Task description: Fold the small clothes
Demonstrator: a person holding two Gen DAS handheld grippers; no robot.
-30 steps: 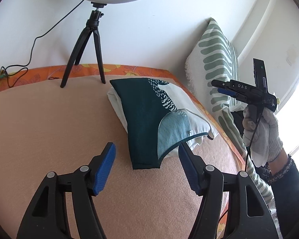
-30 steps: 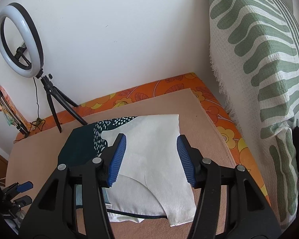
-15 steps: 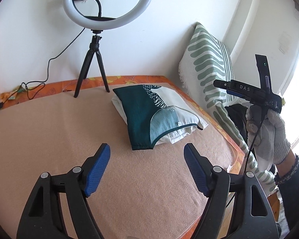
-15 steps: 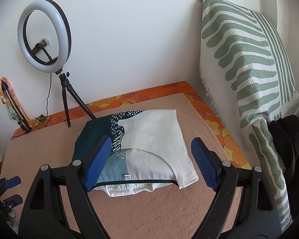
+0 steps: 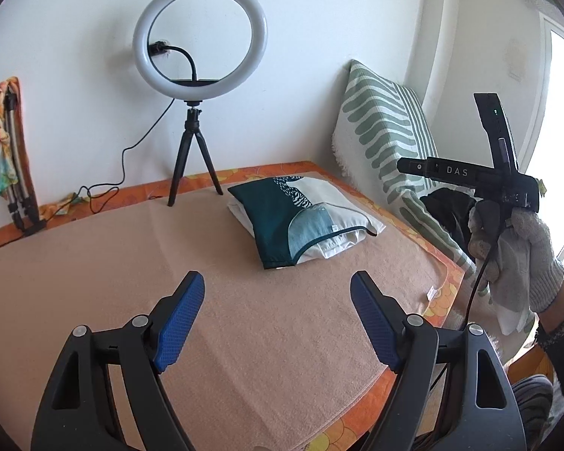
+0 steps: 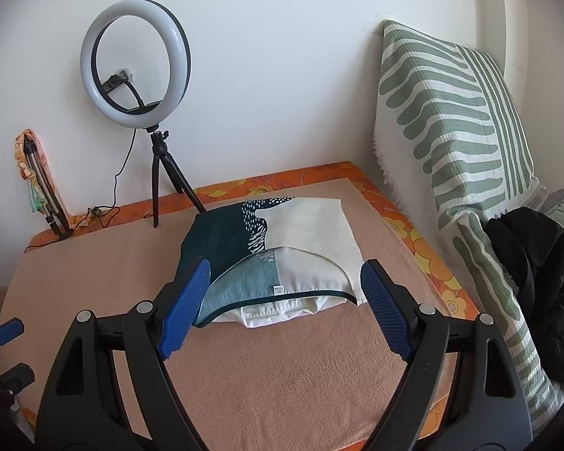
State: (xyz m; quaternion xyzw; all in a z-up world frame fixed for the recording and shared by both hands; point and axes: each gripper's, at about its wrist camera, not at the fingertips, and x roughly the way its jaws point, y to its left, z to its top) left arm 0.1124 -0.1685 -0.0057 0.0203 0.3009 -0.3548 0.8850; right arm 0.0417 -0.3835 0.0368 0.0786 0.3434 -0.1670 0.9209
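A folded small garment (image 5: 278,221), dark teal, light blue and cream, lies on a folded white piece on the peach blanket (image 5: 131,255). My left gripper (image 5: 275,277) hovers short of the pile's near corner. Its jaws are opening and nothing is between them. In the right wrist view the same pile (image 6: 222,240) lies just beyond my right gripper (image 6: 285,263), which is open and empty, its blue pads (image 6: 186,300) on either side of the pile's near edge without touching it. A gloved hand (image 5: 515,255) holds the right gripper (image 5: 466,176) at the right.
A ring light on a tripod (image 5: 195,150) stands behind the pile by the wall. A green-striped pillow (image 6: 455,127) leans at the right, with a black jacket (image 6: 537,274) below it. A folded tripod (image 5: 15,173) leans at the far left. The orange floral sheet (image 5: 443,297) edges the blanket.
Both grippers pulled back and rose away from the folded pile, which now looks smaller and farther. Both pairs of jaws spread wider. The pile has not moved.
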